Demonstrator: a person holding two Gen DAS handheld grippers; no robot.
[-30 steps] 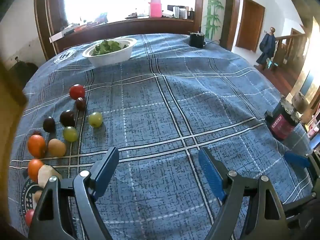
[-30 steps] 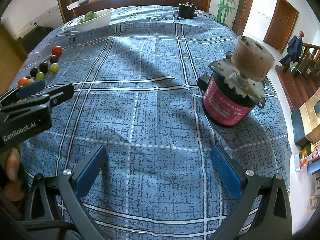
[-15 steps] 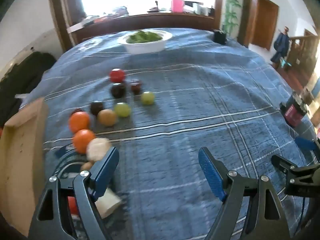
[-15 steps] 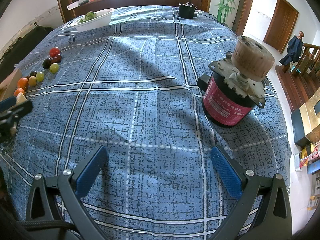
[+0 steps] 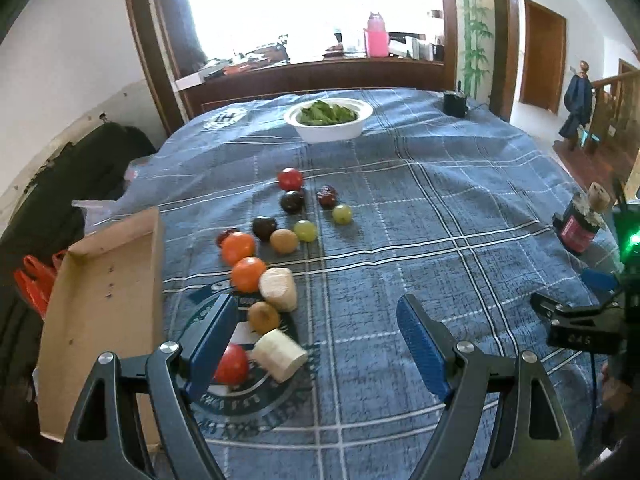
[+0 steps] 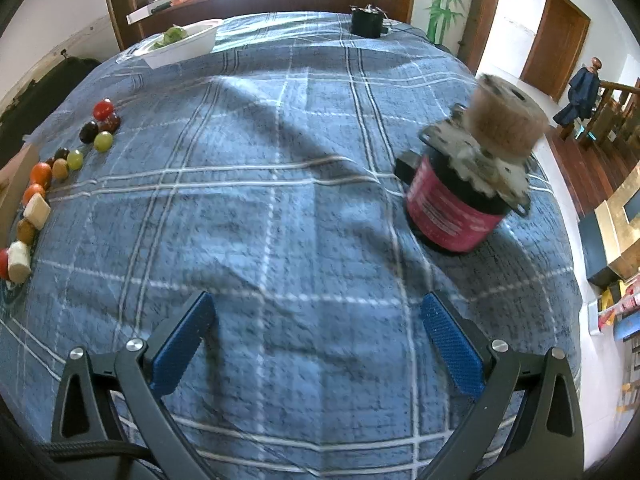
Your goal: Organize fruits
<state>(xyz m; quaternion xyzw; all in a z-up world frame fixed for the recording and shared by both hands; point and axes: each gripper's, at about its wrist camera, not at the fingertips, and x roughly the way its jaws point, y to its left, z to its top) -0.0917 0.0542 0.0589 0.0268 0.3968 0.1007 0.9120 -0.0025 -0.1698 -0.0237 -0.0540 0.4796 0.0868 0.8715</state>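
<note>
Left gripper (image 5: 316, 338): empty, blue pads spread wide, low over the near part of the cloth; its left pad stands in front of a red tomato (image 5: 231, 365).
Right gripper (image 6: 316, 344): also gaping and empty, above bare cloth; in the left wrist view its black tips (image 5: 560, 310) show at the right edge.
Surface: a blue plaid tablecloth (image 5: 400, 216) with white lines, lightly rumpled, bearing a round printed emblem (image 5: 248, 396) under the nearest fruit.
Fruit, near: beside the tomato lies a pale cut cylinder (image 5: 280, 354); just beyond, a brown round fruit (image 5: 263, 317) and a second pale chunk (image 5: 278, 289).
Fruit, middle: two orange fruits (image 5: 239, 247), a tan one (image 5: 284, 241), a dark one (image 5: 264, 227) and a green grape (image 5: 306, 230), close together.
Fruit, far: another green grape (image 5: 342, 214), two dark fruits (image 5: 292, 201), and a red tomato (image 5: 290, 178) at the end of the row.
Left side: a cardboard tray (image 5: 100, 304), open and tilted at the table edge, just beside the fruit line.
Right side: a black and red cylinder with a cork-like top (image 6: 468, 184), standing well apart from the fruit, blurred in the right wrist view.
Far table: a white bowl of greens (image 5: 329, 119) and a small black object (image 5: 455, 103).
Room: bright window with a wooden sill, a pink bottle (image 5: 377, 39), wooden doors, a stair rail at right.
Hard to make out: something dark red behind the upper orange is mostly hidden, possibly another small fruit; the tray's near end is cut off by the gripper frame.
</note>
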